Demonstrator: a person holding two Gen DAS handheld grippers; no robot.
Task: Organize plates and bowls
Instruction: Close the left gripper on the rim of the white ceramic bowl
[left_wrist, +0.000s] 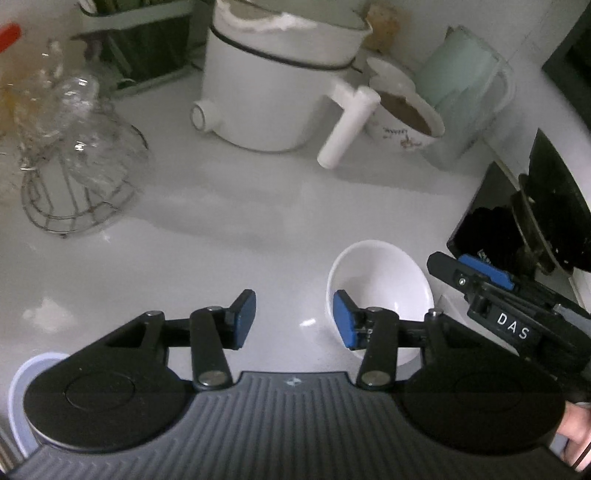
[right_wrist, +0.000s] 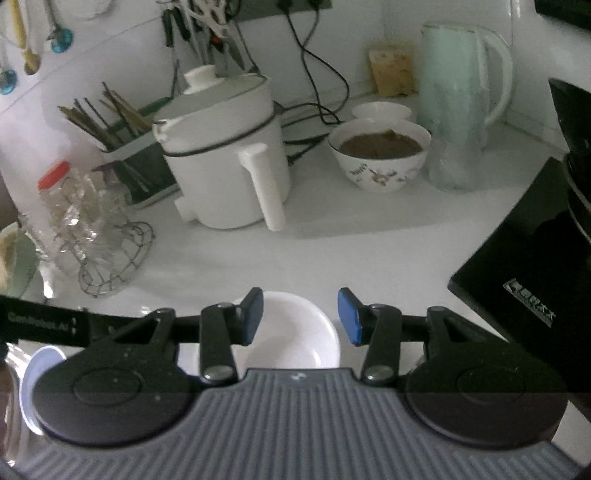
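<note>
Left wrist view: the white counter (left_wrist: 258, 206) fills most of the picture, far past the fingers and under them too. A big white cooking pot (left_wrist: 273, 85) with a long handle stands well ahead of the fingers. A pale green kettle (left_wrist: 465, 96) stands ahead and to the right of them. A black stove (left_wrist: 491, 229) sits off to the right. A wire basket (left_wrist: 77, 199) with clear plastic on it lies ahead and to the left. A bowl with brown food (left_wrist: 406, 118) sits between the pot handle and the kettle.

The small white bowl (left_wrist: 380, 284) is empty. It sits on the counter just behind the right finger of the left gripper (left_wrist: 293, 319), not between the fingers. The left gripper is open and holds nothing.

The right gripper (left_wrist: 484, 275) comes in from the right, just beside the small white bowl. In the right wrist view the right gripper (right_wrist: 300, 316) is open too. The small white bowl (right_wrist: 291, 332) shows below the gap between its fingers, a bit toward the left finger. I cannot tell if a finger touches it.
</note>
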